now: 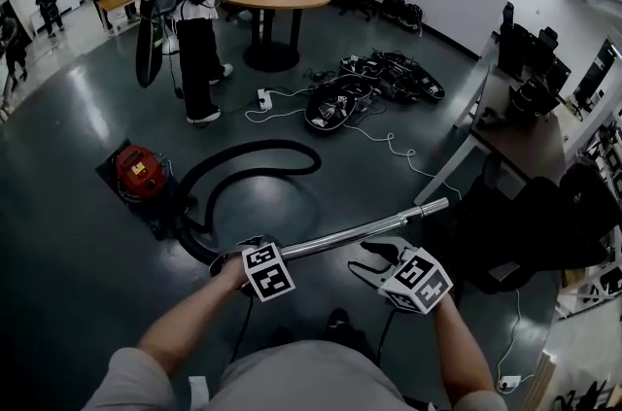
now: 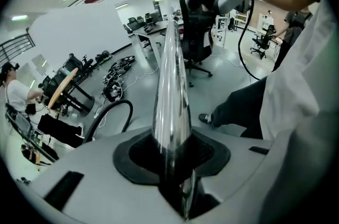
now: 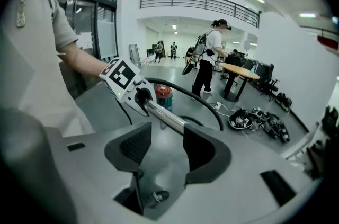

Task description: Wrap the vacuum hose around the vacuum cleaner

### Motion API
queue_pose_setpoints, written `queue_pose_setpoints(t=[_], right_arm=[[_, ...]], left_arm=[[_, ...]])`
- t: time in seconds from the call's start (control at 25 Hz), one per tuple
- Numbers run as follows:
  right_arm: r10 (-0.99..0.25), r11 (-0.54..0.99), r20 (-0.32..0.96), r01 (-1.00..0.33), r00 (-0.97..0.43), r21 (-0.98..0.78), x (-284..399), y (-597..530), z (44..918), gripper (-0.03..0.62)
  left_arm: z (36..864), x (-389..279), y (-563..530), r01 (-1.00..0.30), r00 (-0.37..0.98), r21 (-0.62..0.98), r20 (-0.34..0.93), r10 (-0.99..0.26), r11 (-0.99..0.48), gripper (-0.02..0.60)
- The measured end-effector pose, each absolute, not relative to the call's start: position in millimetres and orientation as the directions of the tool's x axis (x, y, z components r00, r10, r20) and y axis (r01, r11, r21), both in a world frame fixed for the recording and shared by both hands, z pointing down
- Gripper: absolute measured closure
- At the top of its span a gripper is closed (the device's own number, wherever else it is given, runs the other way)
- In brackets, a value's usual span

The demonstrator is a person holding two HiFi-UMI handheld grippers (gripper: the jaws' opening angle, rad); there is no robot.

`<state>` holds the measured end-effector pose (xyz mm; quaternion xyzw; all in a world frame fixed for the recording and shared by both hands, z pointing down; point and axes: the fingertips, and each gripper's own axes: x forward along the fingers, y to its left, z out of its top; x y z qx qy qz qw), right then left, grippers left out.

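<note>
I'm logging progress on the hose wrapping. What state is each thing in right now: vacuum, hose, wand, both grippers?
Red vacuum cleaner: standing on the floor, no hose wrapped round it.
Black hose: lying in a loose loop on the floor.
Metal wand: clamped near one end, lifted.
Left gripper: shut on the metal wand.
Right gripper: open, empty, beside the wand.

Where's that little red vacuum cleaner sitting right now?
In the head view the vacuum cleaner sits on the dark floor at the left, its black hose looping away to its right, with the standing person beyond it.
</note>
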<state>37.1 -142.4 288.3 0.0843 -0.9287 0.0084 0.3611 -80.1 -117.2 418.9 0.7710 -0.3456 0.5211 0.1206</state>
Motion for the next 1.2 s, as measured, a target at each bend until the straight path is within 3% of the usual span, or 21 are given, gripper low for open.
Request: queue_pose_setpoints(t=[0.32,0.68,1.0,1.2], right_arm=[[0.008,0.899,0.503,-0.214,-0.864,-0.383,16,-174,307,0.404],[0.120,0.820,0.397,-0.135,-0.910,-0.557,-33,-229,318,0.326],[0.234,0.751,0.339,-0.052,-0.911,-0.658,-100,-256,323,0.310],[0.266,0.669,0.334,-0.077,-0.904,-0.740,-143,-259,335,0.310]], left_arm=[[414,-106,-136,-0.778,0.105,-0.235,0.866,-0.489,-0.583,0.445],[408,-122,-174,-0.904,-0.020,-0.246,0.840,-0.542,-0.349,0.445],[402,-152,-177,-0.945,-0.167,-0.290,0.822,-0.545,-0.148,0.445],[404,-166,-167,-0.950,-0.245,-0.310,0.820,-0.517,-0.043,0.445]])
